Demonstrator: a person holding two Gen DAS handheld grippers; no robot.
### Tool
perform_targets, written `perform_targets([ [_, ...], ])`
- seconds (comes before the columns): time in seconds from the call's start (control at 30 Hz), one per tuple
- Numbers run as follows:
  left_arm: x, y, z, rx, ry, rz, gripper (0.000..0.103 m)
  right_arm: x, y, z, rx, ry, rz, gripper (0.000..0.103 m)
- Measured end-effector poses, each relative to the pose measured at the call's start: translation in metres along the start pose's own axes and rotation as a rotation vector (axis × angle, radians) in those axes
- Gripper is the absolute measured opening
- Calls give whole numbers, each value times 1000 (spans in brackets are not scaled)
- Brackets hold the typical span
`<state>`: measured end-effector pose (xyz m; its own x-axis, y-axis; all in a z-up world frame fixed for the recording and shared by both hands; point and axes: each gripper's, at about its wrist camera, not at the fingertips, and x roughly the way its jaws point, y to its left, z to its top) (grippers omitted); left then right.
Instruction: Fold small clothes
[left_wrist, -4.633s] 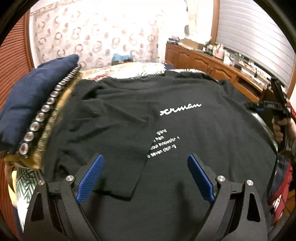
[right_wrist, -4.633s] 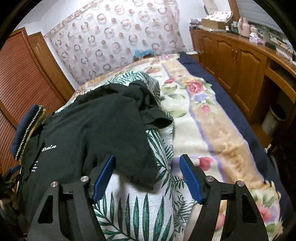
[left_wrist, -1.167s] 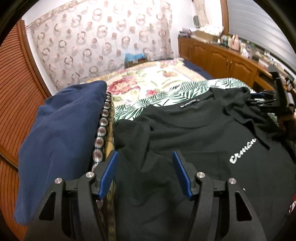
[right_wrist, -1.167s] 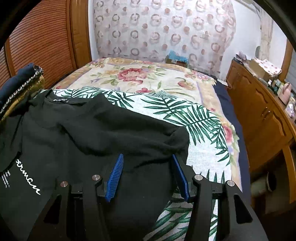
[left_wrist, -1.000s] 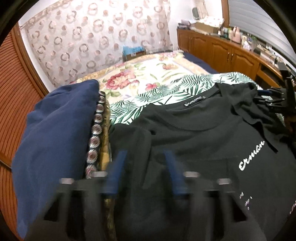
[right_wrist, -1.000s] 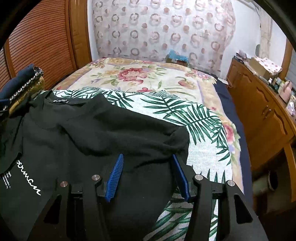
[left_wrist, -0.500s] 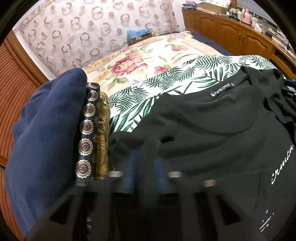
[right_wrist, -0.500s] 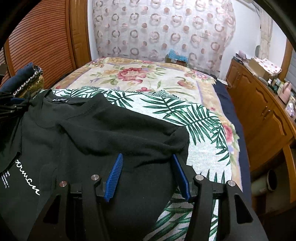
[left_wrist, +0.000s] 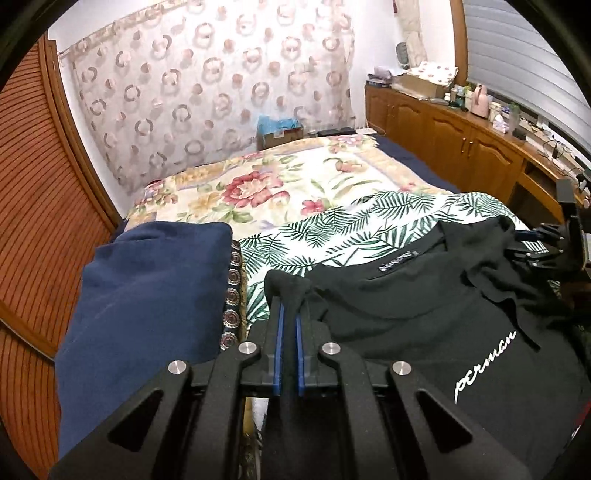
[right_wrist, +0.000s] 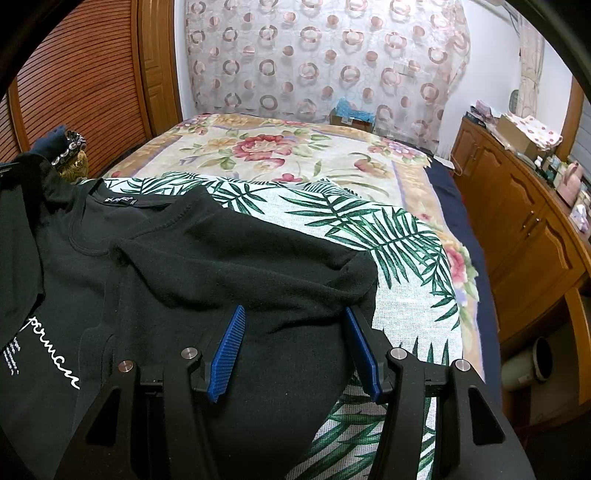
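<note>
A black T-shirt (left_wrist: 424, 306) with white lettering lies on the bed, collar away from me. My left gripper (left_wrist: 289, 306) is shut on the shirt's left shoulder corner and lifts it slightly. In the right wrist view the same T-shirt (right_wrist: 221, 266) spreads in front, and my right gripper (right_wrist: 295, 314) is open, its blue pads astride the right shoulder fold, resting on the cloth. The right gripper also shows in the left wrist view (left_wrist: 532, 247) at the far right.
A leaf-print cloth (right_wrist: 388, 236) lies under the shirt on a floral bedspread (left_wrist: 295, 184). A navy folded stack with beaded trim (left_wrist: 147, 295) lies to the left. Wooden cabinets (right_wrist: 524, 221) run along the right, louvred wooden doors (right_wrist: 85, 81) on the left.
My left gripper moved up to the shirt's left shoulder, shut on it and raised it a little. The right gripper stayed open over the right shoulder.
</note>
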<state>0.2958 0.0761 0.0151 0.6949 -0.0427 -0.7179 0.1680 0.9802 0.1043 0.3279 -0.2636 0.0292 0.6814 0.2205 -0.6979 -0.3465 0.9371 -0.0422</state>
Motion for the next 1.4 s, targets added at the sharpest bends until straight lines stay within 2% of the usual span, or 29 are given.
perform_targets([
  [0.27, -22, -14, -9, 10, -42, -43, 6, 10, -1, 10, 19, 3, -3, 56],
  [0.33, -28, -17, -13, 14, -49, -50, 6, 10, 3, 11, 14, 6, 31, 34],
  [0.37, -31, -19, -15, 18, -52, -51, 6, 9, 6, 11, 7, 9, 33, 29],
  [0.43, -37, -21, -19, 23, -59, -52, 6, 7, 9, 10, -4, 15, 35, 10],
  [0.57, -42, -23, -24, 27, -61, -51, 6, 1, 9, 7, -10, 18, 12, 9],
  [0.63, -40, -23, -25, 28, -58, -46, 6, 0, 5, 7, 12, 22, 1, 11],
  [0.67, -39, -22, -25, 27, -58, -45, 6, -1, 3, 8, 23, 23, -2, 17],
  [0.73, -37, -22, -25, 23, -58, -48, 6, -1, 0, 8, 36, 32, -39, 44],
  [0.83, -37, -23, -27, 24, -60, -51, 6, 4, -3, 7, 35, 47, -55, 55],
  [0.93, -37, -25, -31, 21, -58, -54, 6, 5, -10, 8, 80, 46, -42, 62],
  [1.2, -37, -27, -45, 12, -53, -72, 6, 9, -8, 6, 126, 18, -38, 65],
  [1.27, -40, -28, -48, 2, -57, -89, 6, 8, -2, 6, 110, 9, -7, 50],
  [1.33, -44, -28, -52, -4, -58, -104, 6, 5, 9, 6, 63, 21, 22, 13],
  [1.4, -56, -30, -59, -13, -78, -116, 6, -1, 23, 4, 9, 27, -1, 10],
])
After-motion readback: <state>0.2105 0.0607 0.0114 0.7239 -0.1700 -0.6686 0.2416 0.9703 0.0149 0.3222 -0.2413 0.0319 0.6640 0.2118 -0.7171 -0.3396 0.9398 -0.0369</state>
